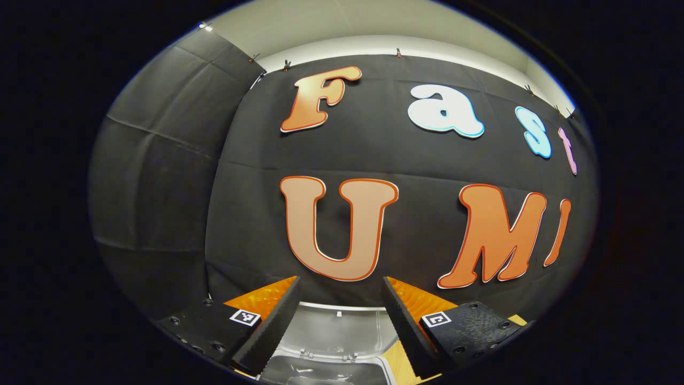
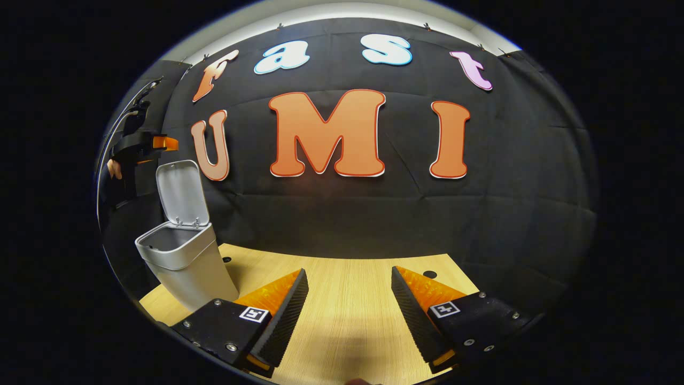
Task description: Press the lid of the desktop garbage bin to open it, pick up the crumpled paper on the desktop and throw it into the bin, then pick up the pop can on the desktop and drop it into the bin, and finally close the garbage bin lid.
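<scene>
The white garbage bin (image 2: 184, 267) stands on the wooden desktop (image 2: 347, 299) at the left of the right gripper view, its lid (image 2: 181, 192) hinged up and upright. The left gripper (image 2: 141, 144) hovers above and behind the lid, held by a hand (image 2: 113, 168). In the left gripper view, the left gripper (image 1: 341, 280) is open, and the raised lid (image 1: 336, 329) and the bin's open mouth (image 1: 320, 371) lie just below and between its fingers. My right gripper (image 2: 348, 272) is open above the bare desktop, right of the bin, with nothing between its fingers.
The black cloth wall rises directly behind the desk's far edge. Two small dark holes (image 2: 227, 260) (image 2: 429, 274) sit near that edge. A strip of wooden desktop (image 1: 398, 358) shows right of the bin in the left gripper view.
</scene>
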`<state>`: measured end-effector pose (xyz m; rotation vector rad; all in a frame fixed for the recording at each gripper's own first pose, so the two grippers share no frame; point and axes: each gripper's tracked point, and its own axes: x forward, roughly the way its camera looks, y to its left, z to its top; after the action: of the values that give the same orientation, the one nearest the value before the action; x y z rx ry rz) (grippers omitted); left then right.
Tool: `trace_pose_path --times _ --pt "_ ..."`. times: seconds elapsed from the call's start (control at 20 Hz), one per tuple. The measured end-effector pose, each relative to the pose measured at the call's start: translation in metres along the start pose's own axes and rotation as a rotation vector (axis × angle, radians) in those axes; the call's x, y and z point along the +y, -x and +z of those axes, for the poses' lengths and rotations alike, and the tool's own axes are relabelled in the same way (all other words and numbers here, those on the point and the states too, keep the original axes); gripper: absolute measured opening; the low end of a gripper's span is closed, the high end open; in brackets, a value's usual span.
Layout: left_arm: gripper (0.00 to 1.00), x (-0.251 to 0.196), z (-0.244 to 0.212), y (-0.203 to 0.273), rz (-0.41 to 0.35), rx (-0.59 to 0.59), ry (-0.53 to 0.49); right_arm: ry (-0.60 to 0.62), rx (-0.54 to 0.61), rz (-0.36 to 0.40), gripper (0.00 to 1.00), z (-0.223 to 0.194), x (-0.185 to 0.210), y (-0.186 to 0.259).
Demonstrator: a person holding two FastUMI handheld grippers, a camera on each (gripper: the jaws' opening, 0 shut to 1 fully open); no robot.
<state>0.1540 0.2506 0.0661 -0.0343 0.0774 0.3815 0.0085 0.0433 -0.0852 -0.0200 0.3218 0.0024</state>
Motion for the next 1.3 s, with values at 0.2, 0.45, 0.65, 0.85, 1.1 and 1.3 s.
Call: trace_pose_path --times 0.2,0.45,0.65,0.85,1.1,1.3 --pt "0.94 -0.007 -0.021 -0.026 -0.030 0.084 -0.057 -0.008 0.004 -0.009 0.93 -0.002 -0.004 0.001" --pt "0.93 -0.006 -0.034 -0.038 -0.035 0.120 -0.105 -0.005 0.000 -0.018 0.93 0.000 -0.007 0.001" --pt "0.93 -0.005 -0.033 -0.030 -0.045 0.150 -0.100 -0.011 0.001 -0.019 0.93 0.000 -0.007 0.001" --pt "0.93 -0.007 -0.037 -0.002 -0.065 0.162 -0.110 -0.014 -0.001 -0.002 0.93 0.001 -0.002 -0.001" --pt "0.94 -0.006 -0.050 0.035 -0.074 0.178 -0.102 -0.013 0.001 0.025 0.93 0.000 0.008 -0.003" --pt "0.94 -0.009 -0.080 0.069 -0.075 0.236 -0.091 -0.010 -0.008 0.044 0.93 0.003 0.013 -0.003"
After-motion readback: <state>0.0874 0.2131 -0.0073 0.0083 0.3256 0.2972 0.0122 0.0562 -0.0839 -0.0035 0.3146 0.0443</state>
